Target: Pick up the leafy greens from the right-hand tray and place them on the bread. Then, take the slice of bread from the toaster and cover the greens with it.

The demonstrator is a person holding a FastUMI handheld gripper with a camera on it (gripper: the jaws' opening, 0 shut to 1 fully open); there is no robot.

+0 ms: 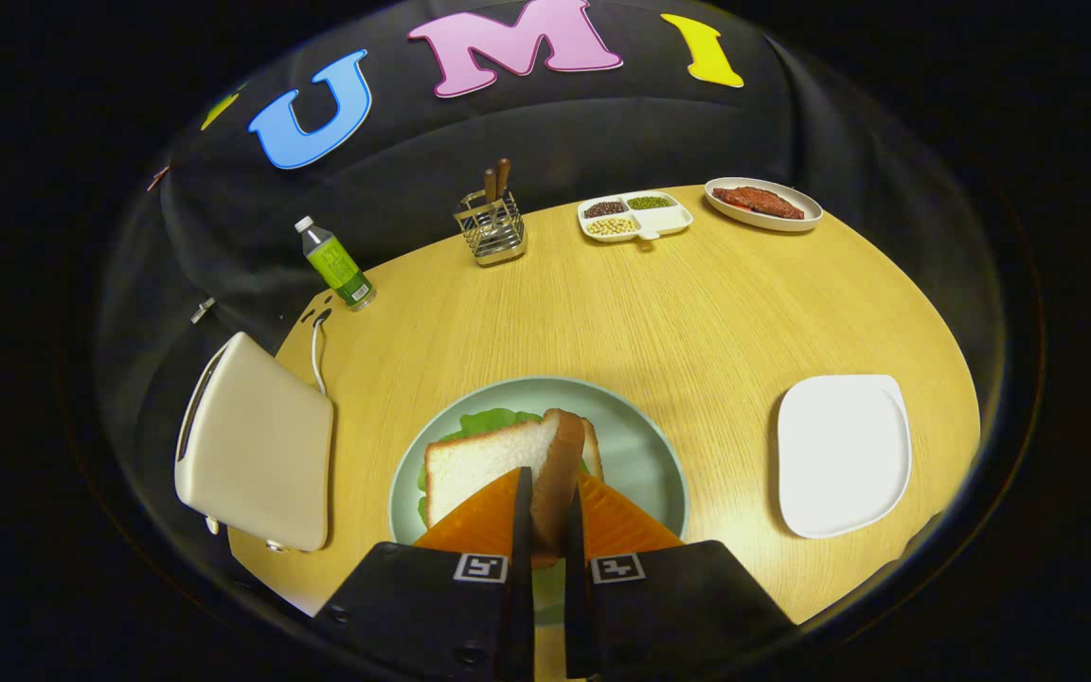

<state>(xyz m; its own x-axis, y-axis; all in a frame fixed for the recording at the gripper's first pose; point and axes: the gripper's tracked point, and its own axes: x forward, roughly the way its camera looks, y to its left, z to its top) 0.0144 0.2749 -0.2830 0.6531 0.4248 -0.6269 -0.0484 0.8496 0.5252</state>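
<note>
My gripper (545, 507) is shut on a slice of bread (493, 464), pinching its brown crust edge between both fingers. The slice hangs tilted over the pale green plate (645, 455) just ahead of the fingers. Leafy greens (484, 421) peek out from behind and under the slice, lying on the plate. A second slice's edge (593, 445) shows right beside the held one; I cannot tell how it lies. The white toaster (257, 445) stands to the left of the plate. A white tray (844, 455) lies bare to the right of the plate.
At the table's far side stand a green bottle (337, 265), a wire holder with utensils (491, 227), a divided dish of beans (634, 216) and a plate with meat (761, 203). The toaster's cord (316, 355) runs toward the bottle.
</note>
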